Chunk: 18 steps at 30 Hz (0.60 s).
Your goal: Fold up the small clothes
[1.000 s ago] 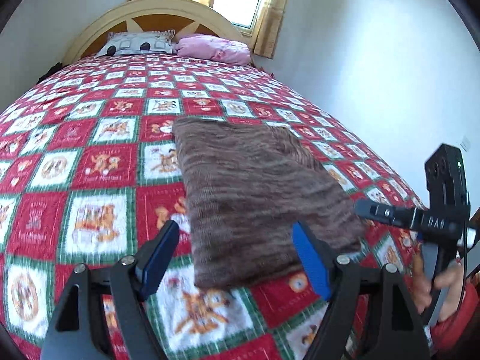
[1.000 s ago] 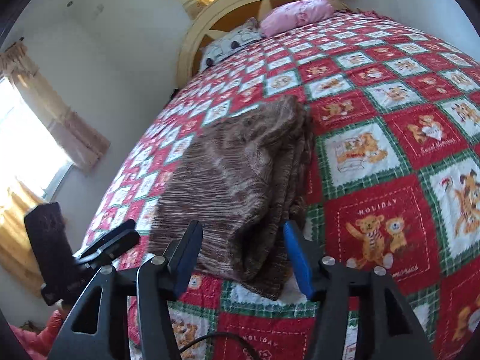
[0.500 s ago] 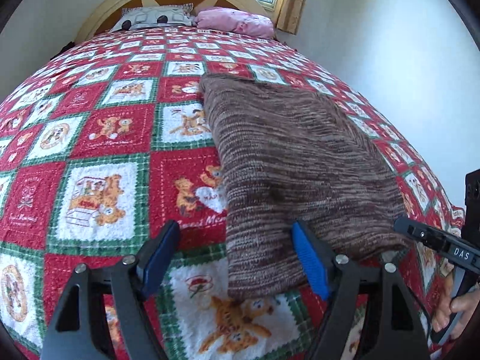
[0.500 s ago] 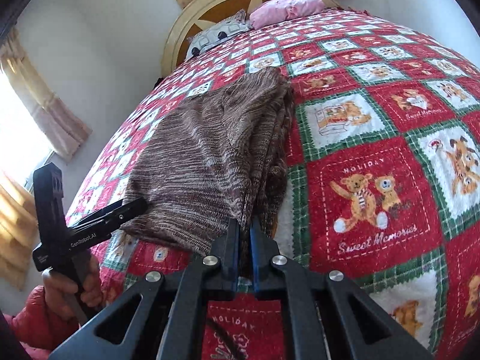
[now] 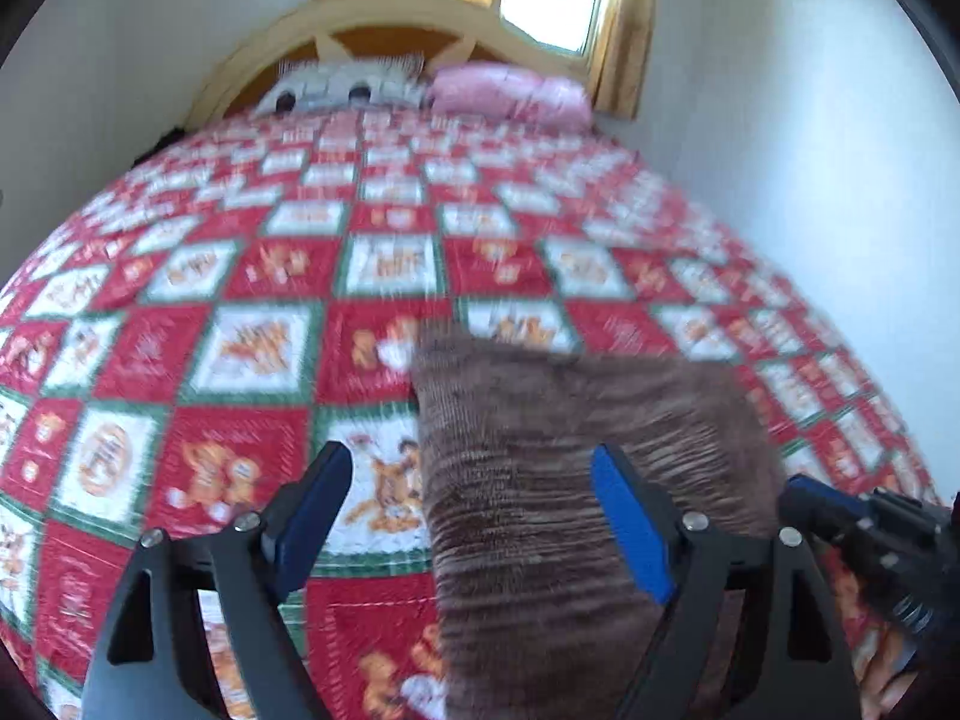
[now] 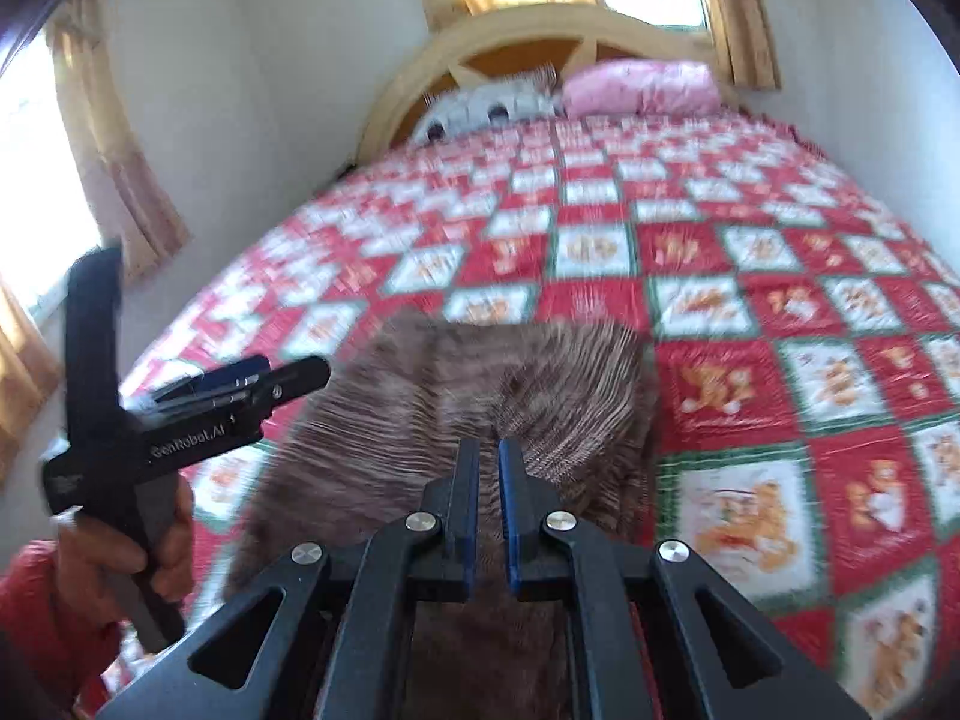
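Observation:
A brown striped knit garment [image 5: 570, 420] lies folded on the red, white and green bear quilt [image 5: 240, 354]. My left gripper [image 5: 468, 462] hovers over its near left part with its jaws opening. The cloth's left edge runs between the blue pads [image 5: 624, 522], which do not press on it. My right gripper [image 6: 489, 450] is shut on the near edge of the garment [image 6: 420, 396], and cloth bunches beneath it. The left wrist view shows the right gripper [image 5: 870, 540] at the far right. Both views are blurred by motion.
The quilt [image 6: 720, 384] covers the whole bed. A spotted pillow [image 5: 342, 84] and a pink pillow [image 5: 510, 90] rest against the wooden headboard [image 5: 384, 18]. White walls stand close on both sides. A hand [image 6: 150, 546] in a red sleeve holds the left gripper [image 6: 240, 384].
The right gripper shut on the garment's near edge, and the cloth now sits closer and bunched. The left gripper moved across to the garment's left edge. Both views swung toward the headboard.

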Tool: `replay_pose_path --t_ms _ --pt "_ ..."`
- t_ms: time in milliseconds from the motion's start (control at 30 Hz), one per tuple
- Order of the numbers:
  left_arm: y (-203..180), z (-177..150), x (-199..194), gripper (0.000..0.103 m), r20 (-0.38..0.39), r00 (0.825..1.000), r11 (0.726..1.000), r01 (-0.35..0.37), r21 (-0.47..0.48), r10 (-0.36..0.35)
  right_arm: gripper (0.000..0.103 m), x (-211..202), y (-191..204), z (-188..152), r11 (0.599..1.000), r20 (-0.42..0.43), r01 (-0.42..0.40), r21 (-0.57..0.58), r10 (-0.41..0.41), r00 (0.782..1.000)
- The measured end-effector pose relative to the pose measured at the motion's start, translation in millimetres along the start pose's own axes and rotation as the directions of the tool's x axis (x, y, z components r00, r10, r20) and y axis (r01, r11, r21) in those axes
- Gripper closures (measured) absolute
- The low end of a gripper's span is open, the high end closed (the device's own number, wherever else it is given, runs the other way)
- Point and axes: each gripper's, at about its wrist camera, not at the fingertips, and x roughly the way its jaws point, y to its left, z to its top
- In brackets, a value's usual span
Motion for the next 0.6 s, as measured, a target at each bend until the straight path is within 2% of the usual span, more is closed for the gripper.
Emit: replay_pose_path --t_ms 67,133,200,267,367,500,600 --pt "0 -13 21 0.018 -0.07 0.997 0.999 -0.031 0.019 0.032 0.097 24 -7 -13 0.996 -0.062 0.087 -0.006 -0.087 0.994" --pt "4 -23 26 0.018 -0.082 0.997 1.0 -0.011 -0.001 0.011 0.099 23 -27 -25 0.997 -0.02 0.01 0.081 -0.009 1.0" --pt "8 -21 24 0.013 -0.081 0.997 1.0 -0.003 -0.027 0.0 0.1 17 -46 -27 0.98 -0.011 -0.065 0.188 0.068 0.998" --pt "10 -20 27 0.013 -0.1 0.995 1.0 -0.002 -0.027 -0.001 0.1 18 -47 -28 0.977 -0.005 -0.079 0.199 0.082 0.997" --pt "10 -21 24 0.013 -0.09 0.996 1.0 -0.005 -0.027 0.003 0.099 15 -37 -24 0.986 -0.008 -0.043 0.162 0.044 0.999" --pt "5 -19 23 0.012 -0.088 0.996 1.0 -0.028 -0.007 0.028 0.096 -6 -27 -19 0.975 0.033 0.012 0.224 -0.019 0.999" --pt "0 -18 23 0.012 -0.086 0.995 0.998 -0.054 0.021 0.055 0.096 -10 -17 11 0.992 0.078 0.058 0.11 -0.067 0.995"
